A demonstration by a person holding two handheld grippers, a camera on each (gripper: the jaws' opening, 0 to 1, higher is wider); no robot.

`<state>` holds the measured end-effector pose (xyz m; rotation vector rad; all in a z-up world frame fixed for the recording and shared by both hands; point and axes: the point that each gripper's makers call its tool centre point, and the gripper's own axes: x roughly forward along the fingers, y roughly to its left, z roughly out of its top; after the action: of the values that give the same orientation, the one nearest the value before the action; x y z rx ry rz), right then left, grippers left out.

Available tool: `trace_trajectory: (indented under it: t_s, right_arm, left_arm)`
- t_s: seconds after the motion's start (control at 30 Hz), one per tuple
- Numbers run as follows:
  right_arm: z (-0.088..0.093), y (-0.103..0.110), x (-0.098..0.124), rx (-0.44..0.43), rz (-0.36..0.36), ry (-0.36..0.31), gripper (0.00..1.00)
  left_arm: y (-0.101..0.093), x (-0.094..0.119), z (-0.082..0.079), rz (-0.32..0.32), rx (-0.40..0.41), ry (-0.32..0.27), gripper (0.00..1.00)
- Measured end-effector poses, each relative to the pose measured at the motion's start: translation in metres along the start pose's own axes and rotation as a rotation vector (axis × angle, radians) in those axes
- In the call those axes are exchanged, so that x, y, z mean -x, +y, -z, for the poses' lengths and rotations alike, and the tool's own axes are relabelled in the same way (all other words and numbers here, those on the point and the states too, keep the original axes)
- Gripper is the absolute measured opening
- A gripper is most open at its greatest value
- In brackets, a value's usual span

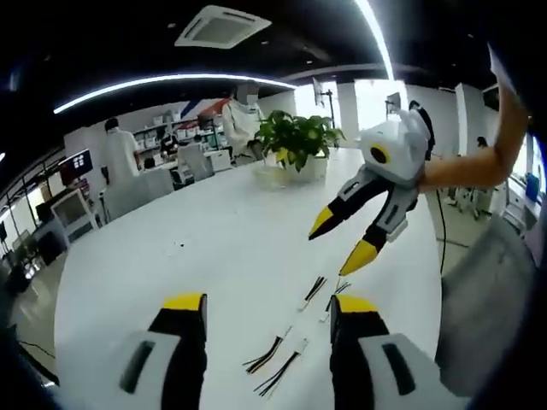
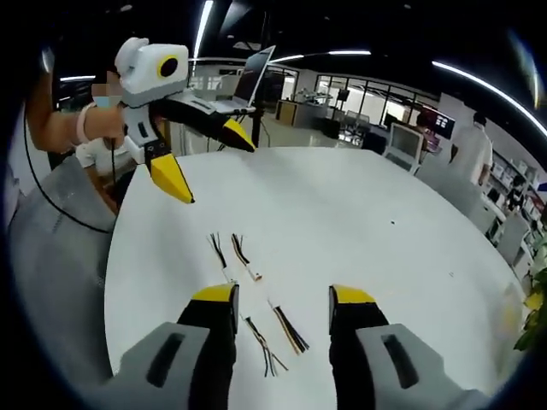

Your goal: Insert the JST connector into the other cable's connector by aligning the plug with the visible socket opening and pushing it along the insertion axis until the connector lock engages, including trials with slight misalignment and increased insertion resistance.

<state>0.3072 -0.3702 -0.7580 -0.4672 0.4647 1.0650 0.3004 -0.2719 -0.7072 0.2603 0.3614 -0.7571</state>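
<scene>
In the left gripper view, my left tongs (image 1: 267,306) stand apart and empty over the white table (image 1: 197,231). 4 short JST cables (image 1: 291,342) lie on it between and just past the tips. A potted plant (image 1: 295,141) sits farther back. To the right, my right tongs (image 1: 344,243) hover above the table, spread wide and empty.

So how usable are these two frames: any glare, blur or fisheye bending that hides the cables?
Left gripper view: ceiling light strips bend with the fisheye and the window is blown out, but the cables stay legible on the white table. Right gripper view: even light, cables small but sharp; edges smear.
</scene>
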Motion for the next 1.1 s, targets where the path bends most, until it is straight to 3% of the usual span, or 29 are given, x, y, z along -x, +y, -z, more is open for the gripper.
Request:
trace_trajectory:
  t_s: [0.3,0.37,0.47,0.7,0.83,1.1]
  right_arm:
    - [0.003,-0.004,-0.005,0.019,-0.023,0.004,0.4]
    - [0.0,-0.004,-0.006,0.015,-0.031,-0.017,0.4]
    - [-0.002,-0.001,-0.008,0.006,-0.061,-0.029,0.39]
    - [0.006,-0.002,-0.017,0.014,-0.073,-0.007,0.39]
    - [0.004,0.003,-0.021,-0.058,-0.119,-0.039,0.38]
    - [0.017,-0.005,-0.03,-0.058,-0.118,-0.017,0.36]
  left_arm:
    - [0.004,-0.012,0.0,0.012,0.006,-0.01,0.47]
    - [0.002,-0.014,0.002,0.031,0.016,-0.008,0.42]
    - [-0.007,-0.016,-0.001,0.095,0.047,-0.051,0.27]
    - [-0.004,-0.022,0.006,0.099,0.035,-0.049,0.26]
    - [-0.005,-0.028,0.016,0.115,0.045,-0.016,0.23]
    - [-0.002,-0.04,0.036,0.126,0.03,0.032,0.23]
